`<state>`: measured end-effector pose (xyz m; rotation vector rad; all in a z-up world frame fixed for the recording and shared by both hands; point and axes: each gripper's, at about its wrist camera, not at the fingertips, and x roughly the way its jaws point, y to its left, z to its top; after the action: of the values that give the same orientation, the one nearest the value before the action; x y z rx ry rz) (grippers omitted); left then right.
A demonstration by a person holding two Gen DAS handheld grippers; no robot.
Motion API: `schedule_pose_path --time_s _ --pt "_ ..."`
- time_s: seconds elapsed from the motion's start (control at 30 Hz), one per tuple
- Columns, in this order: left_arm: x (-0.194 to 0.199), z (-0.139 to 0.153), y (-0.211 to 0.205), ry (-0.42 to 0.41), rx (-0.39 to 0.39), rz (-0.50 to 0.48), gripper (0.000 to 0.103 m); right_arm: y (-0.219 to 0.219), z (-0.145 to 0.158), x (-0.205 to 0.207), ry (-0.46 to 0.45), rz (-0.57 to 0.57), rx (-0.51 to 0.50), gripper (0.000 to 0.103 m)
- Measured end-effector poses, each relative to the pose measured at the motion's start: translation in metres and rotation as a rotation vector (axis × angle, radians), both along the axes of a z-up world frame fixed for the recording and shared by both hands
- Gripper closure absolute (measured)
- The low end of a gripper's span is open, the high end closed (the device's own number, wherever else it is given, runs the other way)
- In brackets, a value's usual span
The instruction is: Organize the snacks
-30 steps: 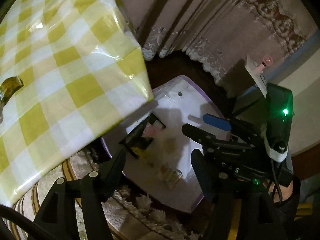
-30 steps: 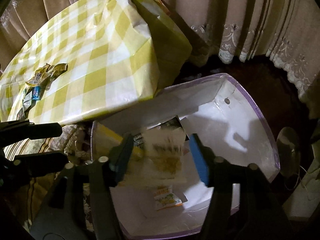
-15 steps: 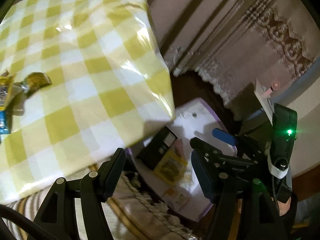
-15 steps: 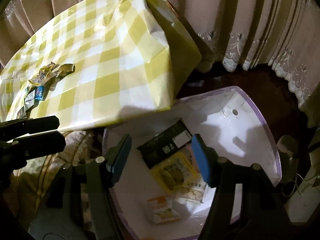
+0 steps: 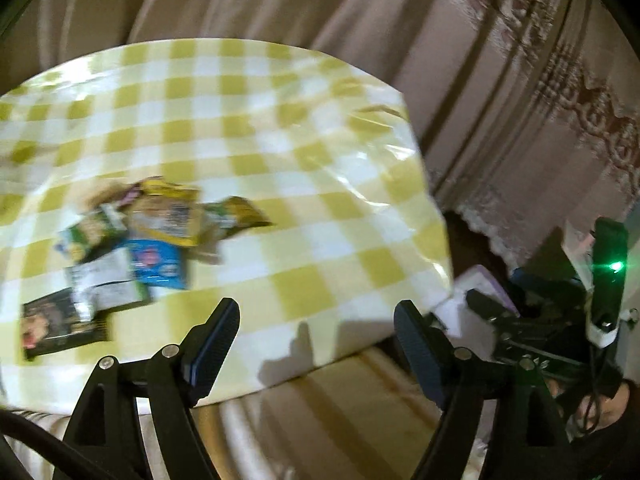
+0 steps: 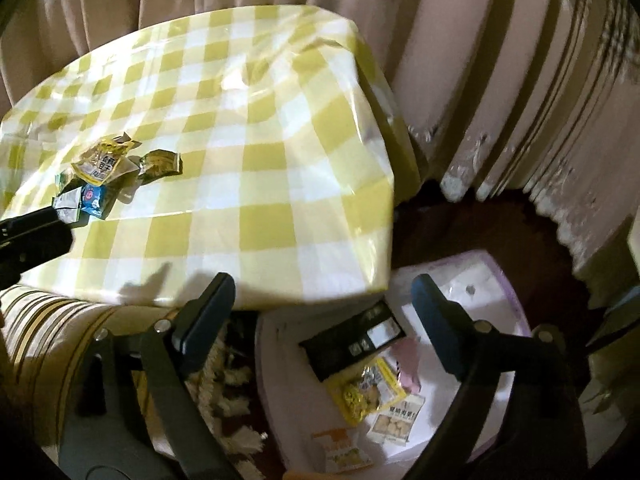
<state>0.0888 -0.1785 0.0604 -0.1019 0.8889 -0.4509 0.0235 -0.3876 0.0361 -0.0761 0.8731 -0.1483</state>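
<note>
Beige curtains hang behind a table with a yellow-and-white checked cloth; loose snack packets lie heaped toward the cloth's left edge. White bin stands on the floor below the table's right corner, holding a black box and several packets. Left gripper over the cloth's near edge, jaws just opened wider, nothing between; right gripper above the bin, jaws just spread wide, nothing between.
</note>
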Motion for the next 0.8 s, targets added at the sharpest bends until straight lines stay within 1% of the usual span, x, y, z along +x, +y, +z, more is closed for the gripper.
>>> schedule_pose_path --time_s 0.13,0.23,0.3,0.4,0.47,0.57,0.63,0.8 --pt "0.0 -0.003 0.04 0.013 0.038 0.078 0.023 0.027 0.006 0.007 -0.024 0.03 -0.066 0.009" --pt "-0.002 -0.006 0.072 0.015 0.044 0.136 0.023 0.044 0.008 0.015 -0.027 0.067 -0.056 0.009" --pt "-0.004 -0.008 0.09 0.019 0.044 0.166 0.023 0.054 0.011 0.018 -0.044 0.088 -0.043 0.009" --pt "-0.002 -0.014 0.114 0.04 0.037 0.219 0.023 0.072 0.013 0.024 -0.054 0.14 -0.006 0.009" --pt "0.0 -0.018 0.127 0.057 0.025 0.244 0.026 0.085 0.012 0.029 -0.044 0.174 0.032 0.009" --pt "0.003 -0.022 0.142 0.078 -0.009 0.277 0.026 0.1 0.007 0.039 -0.003 0.202 0.12 0.009" --pt "0.005 -0.026 0.15 0.094 -0.037 0.288 0.026 0.109 0.004 0.043 0.005 0.218 0.182 0.009" --pt "0.015 -0.034 0.161 0.128 -0.074 0.299 0.03 0.127 -0.004 0.057 0.018 0.216 0.219 0.009"
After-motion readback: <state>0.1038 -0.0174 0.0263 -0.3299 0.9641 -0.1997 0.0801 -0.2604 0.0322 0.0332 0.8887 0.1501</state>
